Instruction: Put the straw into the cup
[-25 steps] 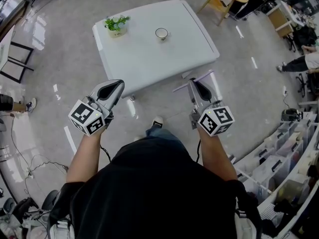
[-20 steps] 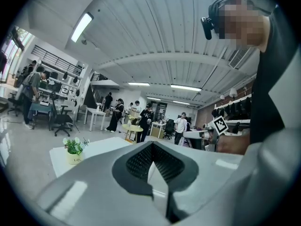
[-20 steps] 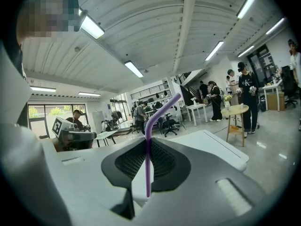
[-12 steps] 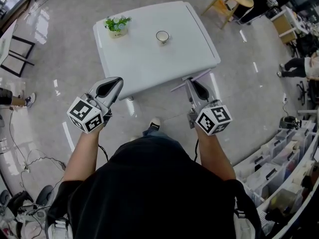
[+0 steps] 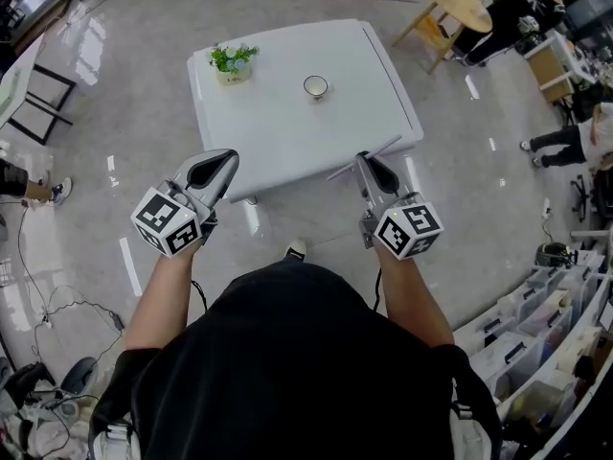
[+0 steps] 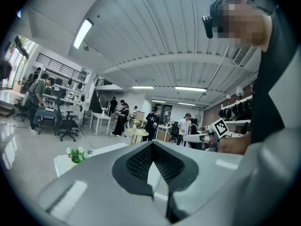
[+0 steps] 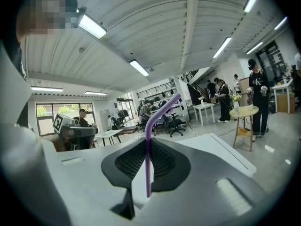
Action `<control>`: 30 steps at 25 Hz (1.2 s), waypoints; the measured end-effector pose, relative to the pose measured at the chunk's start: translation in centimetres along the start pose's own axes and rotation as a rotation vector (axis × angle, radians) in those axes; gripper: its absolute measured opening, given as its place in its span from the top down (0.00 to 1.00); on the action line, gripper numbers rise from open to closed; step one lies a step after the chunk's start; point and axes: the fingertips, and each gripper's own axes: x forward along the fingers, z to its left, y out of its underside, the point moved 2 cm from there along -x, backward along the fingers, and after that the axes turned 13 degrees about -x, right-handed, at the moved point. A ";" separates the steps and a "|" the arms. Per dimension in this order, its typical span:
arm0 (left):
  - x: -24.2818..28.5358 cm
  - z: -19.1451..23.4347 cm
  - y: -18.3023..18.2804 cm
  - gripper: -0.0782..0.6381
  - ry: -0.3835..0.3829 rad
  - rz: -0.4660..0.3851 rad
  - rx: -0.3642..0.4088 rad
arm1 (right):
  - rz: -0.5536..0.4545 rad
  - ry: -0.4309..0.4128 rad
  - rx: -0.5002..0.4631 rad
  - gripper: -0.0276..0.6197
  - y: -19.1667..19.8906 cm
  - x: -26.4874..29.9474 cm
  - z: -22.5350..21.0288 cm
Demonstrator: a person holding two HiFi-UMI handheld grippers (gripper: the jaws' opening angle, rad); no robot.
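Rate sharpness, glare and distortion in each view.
Head view: sharp, evenly lit, fisheye bend at the edges, glare on the floor. Left gripper view: heavy fisheye, dark corners, background sharp. Right gripper view: same distortion; straw crisp, ceiling lamps blown out.

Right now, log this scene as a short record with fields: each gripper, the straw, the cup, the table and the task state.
left gripper: shut, empty, by the table's near edge
right gripper: shut on the straw
straw: purple, bendy, clamped on its straight part, bent end free
cup: upright on the table's far half, no straw in it
table: white, also holds a potted plant at its far left corner
task state: straw not yet in the cup
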 end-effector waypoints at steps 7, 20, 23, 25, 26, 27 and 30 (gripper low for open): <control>-0.5 -0.6 -1.1 0.89 -0.019 -0.020 0.019 | -0.013 -0.030 -0.023 0.88 -1.3 0.4 0.0; 1.5 -0.4 -1.2 0.89 -0.026 0.000 0.015 | -0.028 -0.055 -0.035 0.88 -2.0 1.7 -2.0; 2.5 -0.6 -1.1 0.89 -0.024 0.004 0.016 | -0.028 -0.058 -0.037 0.88 -1.8 1.6 -2.8; 3.0 -1.0 -1.1 0.89 -0.025 0.004 0.020 | -0.029 -0.059 -0.039 0.88 -1.8 1.3 -3.4; 3.3 -1.2 -1.1 0.89 -0.028 0.005 0.021 | -0.030 -0.060 -0.041 0.88 -1.9 1.1 -3.7; 3.5 -1.2 -1.1 0.89 -0.030 0.005 0.021 | -0.032 -0.059 -0.042 0.88 -1.9 1.0 -4.0; 4.2 -1.3 -0.9 0.89 -0.034 0.010 0.020 | -0.037 -0.054 -0.040 0.88 -1.9 1.0 -5.0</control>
